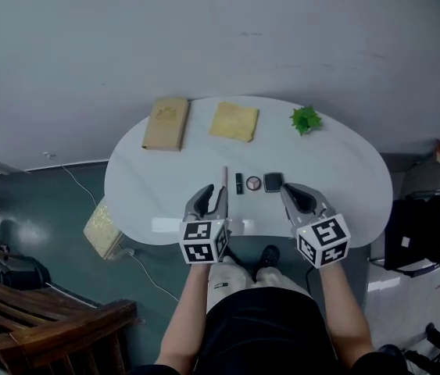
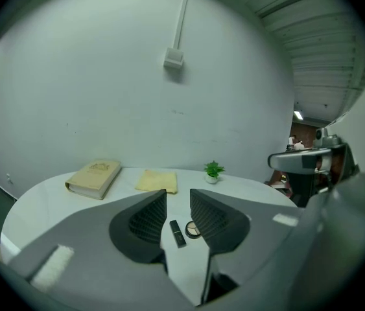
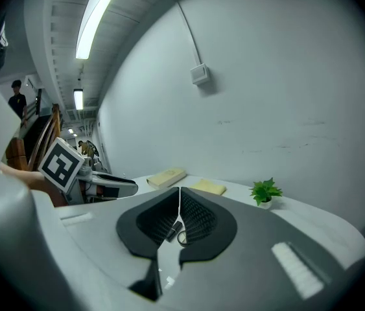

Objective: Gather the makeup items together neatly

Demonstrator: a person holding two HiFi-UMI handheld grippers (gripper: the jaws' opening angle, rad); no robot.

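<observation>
Left gripper view: my left gripper (image 2: 177, 198), fingers (image 2: 144, 220) a narrow gap apart, nothing between them. Through the gap I see the dark lipstick tube (image 2: 177, 232) and the round compact (image 2: 192, 229) lying on the white surface (image 2: 46, 199) beyond, just beside each other.

Right gripper view: my right gripper (image 3: 179, 190), fingers (image 3: 201, 219) closed tip to tip, empty. Below the tips the same tube and compact show small on the surface. My left gripper sits off to the left.

Head view: both grippers are near the surface's near edge, left gripper (image 1: 212, 191) and right gripper (image 1: 290, 187) angled toward the middle. The makeup lies in a short row just past the tips and between them: pink stick (image 1: 224, 176), lipstick tube (image 1: 239, 183), round compact (image 1: 253, 183), dark square compact (image 1: 273, 182). The last two are very close; I cannot tell if they touch.

On the far side, well apart from the makeup: tan book (image 1: 166, 123), yellow cloth (image 1: 234, 121), small green plant (image 1: 305, 119).
</observation>
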